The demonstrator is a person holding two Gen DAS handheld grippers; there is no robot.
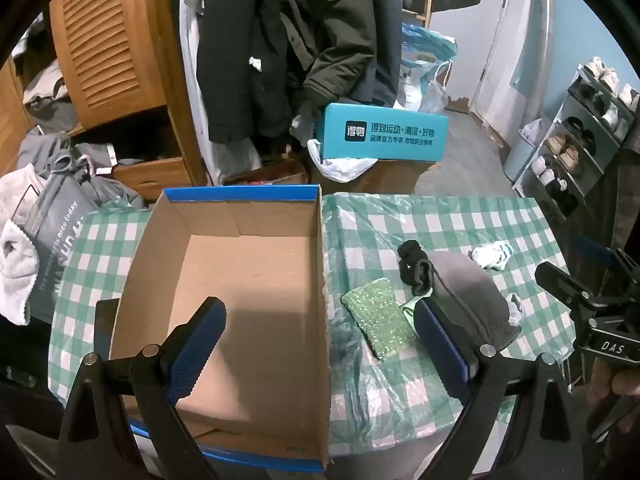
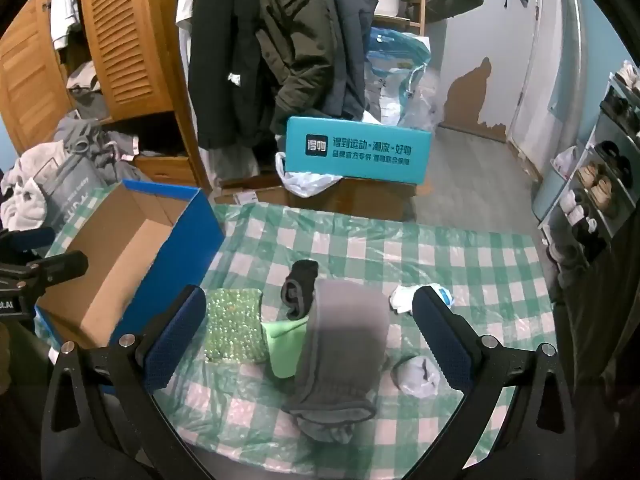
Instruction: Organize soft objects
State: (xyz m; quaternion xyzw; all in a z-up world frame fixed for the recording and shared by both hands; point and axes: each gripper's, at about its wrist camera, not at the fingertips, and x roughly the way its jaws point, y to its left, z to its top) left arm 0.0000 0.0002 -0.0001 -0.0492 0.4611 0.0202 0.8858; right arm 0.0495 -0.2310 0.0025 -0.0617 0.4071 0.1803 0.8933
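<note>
An open cardboard box (image 1: pixel 248 280) with blue outside stands on the checked table; it is empty and also shows at the left in the right wrist view (image 2: pixel 120 248). To its right lie a green sequin pouch (image 1: pixel 378 318) (image 2: pixel 234 326), a black sock (image 1: pixel 414 270) (image 2: pixel 300 288), a folded grey garment (image 1: pixel 468 296) (image 2: pixel 344 352), a light green cloth (image 2: pixel 286 344), a grey sock (image 2: pixel 416 374) and a white sock (image 1: pixel 492 256) (image 2: pixel 402 298). My left gripper (image 1: pixel 320 344) is open, straddling the box's right wall. My right gripper (image 2: pixel 310 332) is open above the grey garment.
The table carries a green-and-white checked cloth (image 2: pixel 460 252) under clear plastic. Behind it stand a teal shoebox (image 2: pixel 356 152), hanging coats (image 2: pixel 280 60) and a wooden wardrobe (image 1: pixel 108 48). A shoe rack (image 1: pixel 580 140) stands at the right. Clothes are piled at the left (image 1: pixel 36 232).
</note>
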